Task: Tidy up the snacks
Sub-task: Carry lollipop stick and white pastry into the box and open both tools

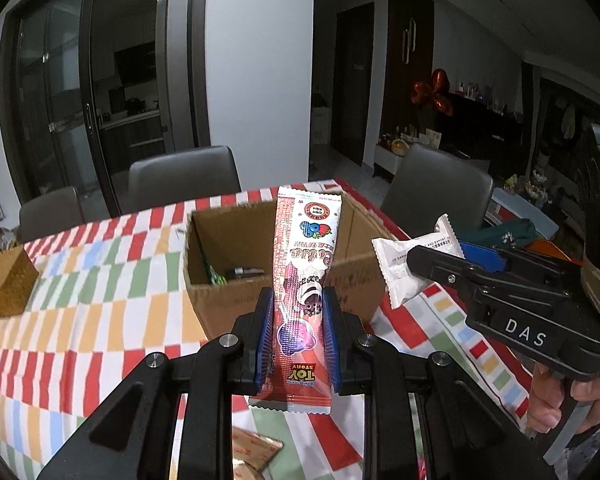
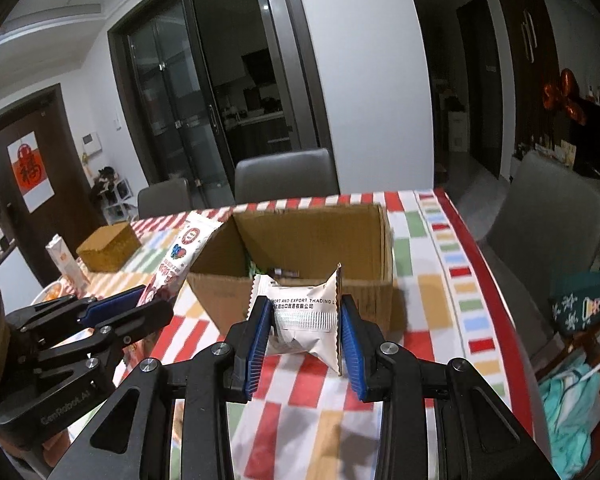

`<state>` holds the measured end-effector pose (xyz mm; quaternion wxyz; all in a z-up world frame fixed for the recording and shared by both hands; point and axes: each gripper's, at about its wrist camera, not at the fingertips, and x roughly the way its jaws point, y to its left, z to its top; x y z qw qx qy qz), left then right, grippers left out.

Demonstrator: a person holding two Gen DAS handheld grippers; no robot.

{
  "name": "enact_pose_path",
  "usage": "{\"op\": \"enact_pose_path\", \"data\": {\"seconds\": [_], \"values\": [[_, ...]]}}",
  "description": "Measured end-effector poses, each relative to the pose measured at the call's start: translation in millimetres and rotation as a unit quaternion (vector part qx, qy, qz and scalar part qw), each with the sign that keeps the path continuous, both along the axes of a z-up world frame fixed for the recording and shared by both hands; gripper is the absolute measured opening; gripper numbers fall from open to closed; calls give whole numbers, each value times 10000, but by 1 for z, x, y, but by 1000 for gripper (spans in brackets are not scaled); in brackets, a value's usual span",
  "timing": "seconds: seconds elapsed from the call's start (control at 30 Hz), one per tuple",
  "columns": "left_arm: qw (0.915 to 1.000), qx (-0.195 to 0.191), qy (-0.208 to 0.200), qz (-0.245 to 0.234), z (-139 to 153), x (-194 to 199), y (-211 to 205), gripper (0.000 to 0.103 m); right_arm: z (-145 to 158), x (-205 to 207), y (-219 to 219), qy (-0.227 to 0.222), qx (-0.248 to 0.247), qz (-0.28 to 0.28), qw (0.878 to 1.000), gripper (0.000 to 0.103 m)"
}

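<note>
Pink-and-red against brown card: saw a long snack stick (image 1: 308, 236) standing upright, pinched low down by the left gripper (image 1: 298, 296). Found the blue pads pressed flat on both long edges of the wrapper, jaws drawn nearly together, the printed bottom end hanging below them. Saw the stick held clear of the checked tablecloth (image 1: 100, 280), its top end lying across the mouth of the open cardboard box (image 1: 228, 304) in the left wrist view. From the right wrist view, placed it just beside the box's near left corner.

Found the right gripper (image 2: 305, 306) clamped on a white pillow packet (image 2: 304, 320), one pad on each side, jaws set wider than the left pair. Saw black print across the packet's face and crimped seams at its ends. Placed it above the cloth, just in front of the box's near wall and not inside. Glimpsed a hand (image 1: 548, 408) around that gripper's handle, low at the right edge.

Made out something green (image 1: 216, 276) and something dark and small (image 1: 244, 272) on the box floor; could not tell more. Noted a small brown box (image 1: 4, 284) well to the left, and grey chairs (image 1: 184, 176) at the far side of the table.
</note>
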<state>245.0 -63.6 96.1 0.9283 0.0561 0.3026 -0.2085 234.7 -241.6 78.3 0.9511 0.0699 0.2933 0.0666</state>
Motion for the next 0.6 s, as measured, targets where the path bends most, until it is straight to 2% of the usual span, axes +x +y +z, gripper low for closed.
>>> {"op": "enact_pose_path", "data": {"seconds": [0.33,0.6], "values": [[10000,-7,-93,28,22,33,2,24,25,34,1,-170,-82,-32,9998,36],[10000,-65,3,26,25,68,3,24,32,63,4,-169,-224,26,9996,36]]}}
